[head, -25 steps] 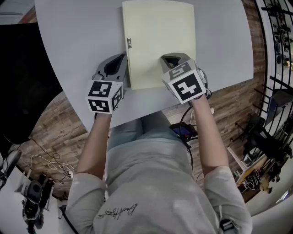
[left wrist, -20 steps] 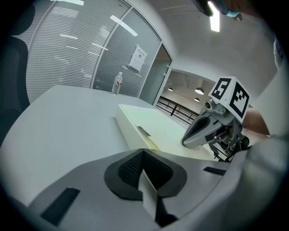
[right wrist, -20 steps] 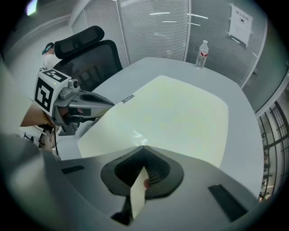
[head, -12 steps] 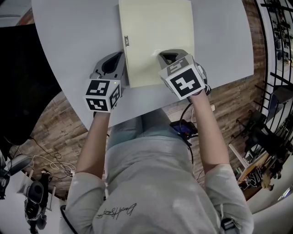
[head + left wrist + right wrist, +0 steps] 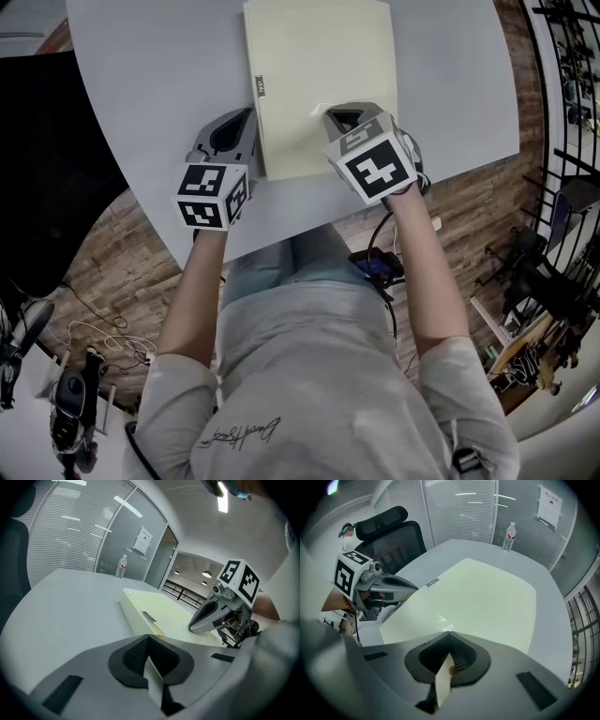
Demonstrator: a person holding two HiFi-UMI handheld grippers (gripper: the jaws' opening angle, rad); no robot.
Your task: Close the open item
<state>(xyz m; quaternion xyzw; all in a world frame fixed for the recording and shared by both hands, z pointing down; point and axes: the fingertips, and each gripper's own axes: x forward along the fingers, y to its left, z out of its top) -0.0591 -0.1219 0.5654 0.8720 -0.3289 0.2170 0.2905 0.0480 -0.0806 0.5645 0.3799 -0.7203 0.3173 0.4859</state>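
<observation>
Head view: cream box [image 5: 319, 66] lies flat on the grey table [image 5: 141, 75], its near edge toward me. No flap or cover stands up from it in any view. My judgement is that the closing is done or all but done.

Right gripper [image 5: 326, 111]: over the box's top, just inside its near edge, nose pointing toward the far edge. Jaws drawn together, nothing between them. The right gripper view shows only the lid surface past the tips. Whether the nose touches the top or hovers just off it, I can't tell. I read the placement as pressing the cover flat near the opening edge, where a lid would spring back.

Left gripper [image 5: 251, 112]: off the box, on the table side of its left wall, close to the near-left corner and just nearer me than the small dark label [image 5: 260, 86] on that wall. Jaws also together and empty. Contact with the wall is uncertain from the left gripper view. The wall runs away from my tips as one unbroken slab. I take this gripper as a brace, so a push on the top doesn't slide the box leftward.

Beyond the box's far edge stands a water bottle [image 5: 509, 536], well apart from it. A black chair [image 5: 389, 527] sits off the table, out past the box's left side.

Risk, as I judge it: uneven pressure at one corner could leave the opposite corner unseated.
</observation>
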